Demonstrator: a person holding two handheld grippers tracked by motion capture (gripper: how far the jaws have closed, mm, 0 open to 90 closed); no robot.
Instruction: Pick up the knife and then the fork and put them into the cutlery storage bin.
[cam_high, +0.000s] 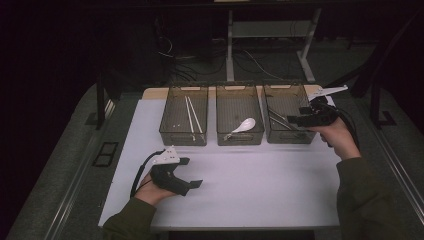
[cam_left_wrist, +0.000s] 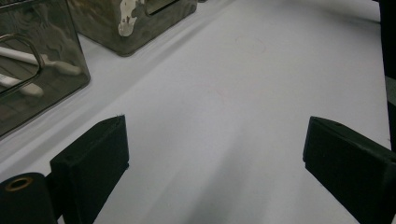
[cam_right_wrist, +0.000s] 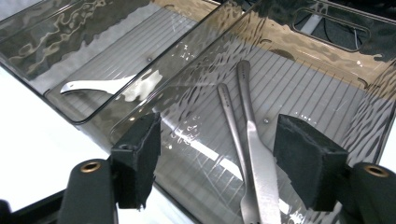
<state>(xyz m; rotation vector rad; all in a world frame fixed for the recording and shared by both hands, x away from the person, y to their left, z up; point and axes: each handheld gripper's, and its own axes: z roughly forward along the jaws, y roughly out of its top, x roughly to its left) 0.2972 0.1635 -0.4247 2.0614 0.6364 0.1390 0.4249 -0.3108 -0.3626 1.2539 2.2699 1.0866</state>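
While over rt bin (cam_high: 289, 113), rt gripper (cam_right_wrist: 217, 163) hangs w/ jaws wide, gripping nothing.
Knife (cam_right_wrist: 254, 149) & 2nd utensil (cam_right_wrist: 231, 121) lying on bin floor betw jaws, untouched; lt gripper (cam_left_wrist: 215, 154) wide near tabletop's front-left corner.

High view overlooks table (cam_high: 240, 190); gripper views sit close.

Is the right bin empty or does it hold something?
Not empty: the right bin holds two metal utensils lying flat on its floor, below the open right gripper.
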